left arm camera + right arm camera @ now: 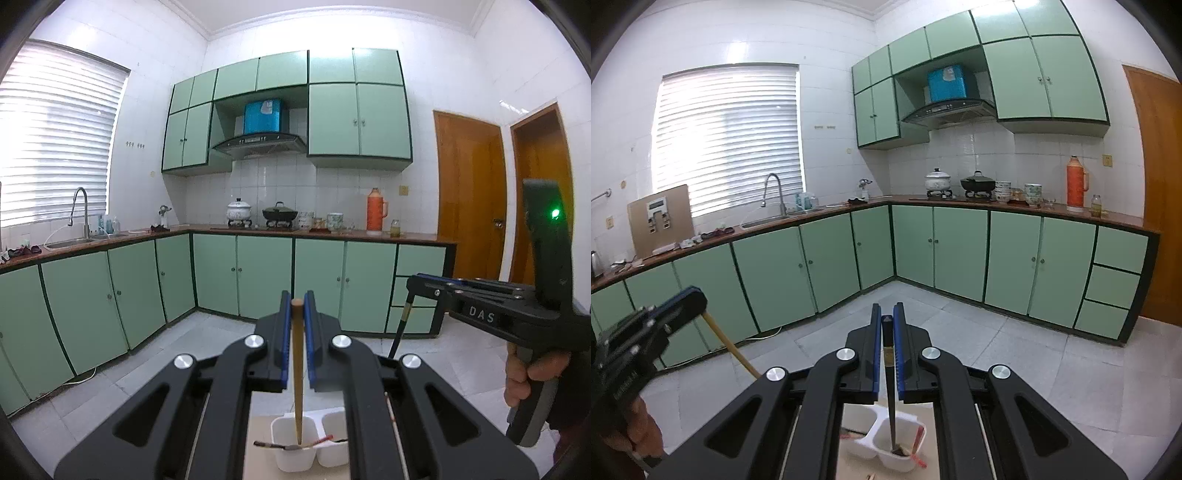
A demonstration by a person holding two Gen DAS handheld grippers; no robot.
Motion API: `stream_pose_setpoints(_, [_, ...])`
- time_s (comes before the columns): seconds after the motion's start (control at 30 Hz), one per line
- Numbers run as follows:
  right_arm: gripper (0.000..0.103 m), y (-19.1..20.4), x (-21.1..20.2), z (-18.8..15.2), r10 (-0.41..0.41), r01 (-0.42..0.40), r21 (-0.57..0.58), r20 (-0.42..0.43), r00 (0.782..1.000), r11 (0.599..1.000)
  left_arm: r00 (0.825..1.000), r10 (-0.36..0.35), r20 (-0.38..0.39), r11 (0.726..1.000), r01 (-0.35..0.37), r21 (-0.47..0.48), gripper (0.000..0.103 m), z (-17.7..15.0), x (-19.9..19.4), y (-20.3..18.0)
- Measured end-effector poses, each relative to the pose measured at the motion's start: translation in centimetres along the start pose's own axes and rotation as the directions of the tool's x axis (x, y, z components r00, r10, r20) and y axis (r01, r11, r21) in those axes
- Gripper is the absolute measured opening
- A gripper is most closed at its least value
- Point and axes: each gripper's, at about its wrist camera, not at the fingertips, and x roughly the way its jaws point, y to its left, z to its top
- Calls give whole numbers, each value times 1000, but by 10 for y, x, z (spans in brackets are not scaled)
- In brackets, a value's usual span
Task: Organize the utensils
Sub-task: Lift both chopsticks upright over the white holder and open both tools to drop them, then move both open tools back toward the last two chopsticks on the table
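In the left wrist view, the left tongs (297, 304) are clamped on a wooden chopstick (297, 369), and its tip goes down into the left cup of a white double container (291, 458) at 6 o'clock. The right tongs (413, 286) at 3 o'clock grip a dark chopstick (399, 328).

In the right wrist view, the right tongs (887, 319) are closed on the dark chopstick (891, 398), which points into the right cup of the container (886, 452) on the tabletop (855, 411). The left tongs (696, 295) at 9 o'clock hold the wooden chopstick (731, 349).

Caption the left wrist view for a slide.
Left gripper holds a wooden chopstick upright over a white two-compartment holder.
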Motion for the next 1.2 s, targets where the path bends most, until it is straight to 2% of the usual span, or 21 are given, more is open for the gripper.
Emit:
stream_pose_setpoints(0.23, [6, -2, 38, -31, -24, 24, -18, -43, 999, 1000, 998, 20, -61, 1000, -20, 0, 6, -26, 54, 0])
stream_pose_setpoints(0.37, [6, -1, 51, -51, -14, 13, -15, -94, 995, 1000, 990, 11, -139, 1000, -9, 13, 6, -48, 77, 1])
stream_pose_setpoints(0.47, [12, -3, 51, -62, -15, 14, -6, -111, 994, 1000, 982, 7, -188, 1000, -7, 0, 12, -62, 83, 9])
stream_pose_setpoints(0.5, [15, -4, 47, -66, -20, 19, -6, -109, 994, 1000, 981, 13, -191, 1000, -13, -2, 18, -65, 82, 13])
stream_pose_setpoints(0.7, [35, -9, 14, -74, -55, 57, 19, -76, 996, 998, 987, 30, -157, 999, -33, -19, 38, -72, 52, 28])
stream_pose_setpoints(0.77, [40, -9, 1, -77, -59, 61, 29, -62, 996, 998, 990, 34, -138, 999, -36, -14, 41, -75, 36, 28])
stream_pose_setpoints(0.97, [60, 0, -42, -107, -95, 96, 40, -27, 995, 995, 994, 46, -103, 999, -47, -8, 58, -95, -16, 27])
stream_pose_setpoints(1.03, [67, 6, -57, -125, -110, 111, 41, -23, 994, 993, 993, 43, -114, 999, -44, -7, 64, -107, -30, 23])
stream_pose_setpoints(1.2, [77, 17, -79, -172, -137, 140, 57, -52, 989, 988, 983, 37, -180, 999, -35, 13, 70, -149, -54, 12])
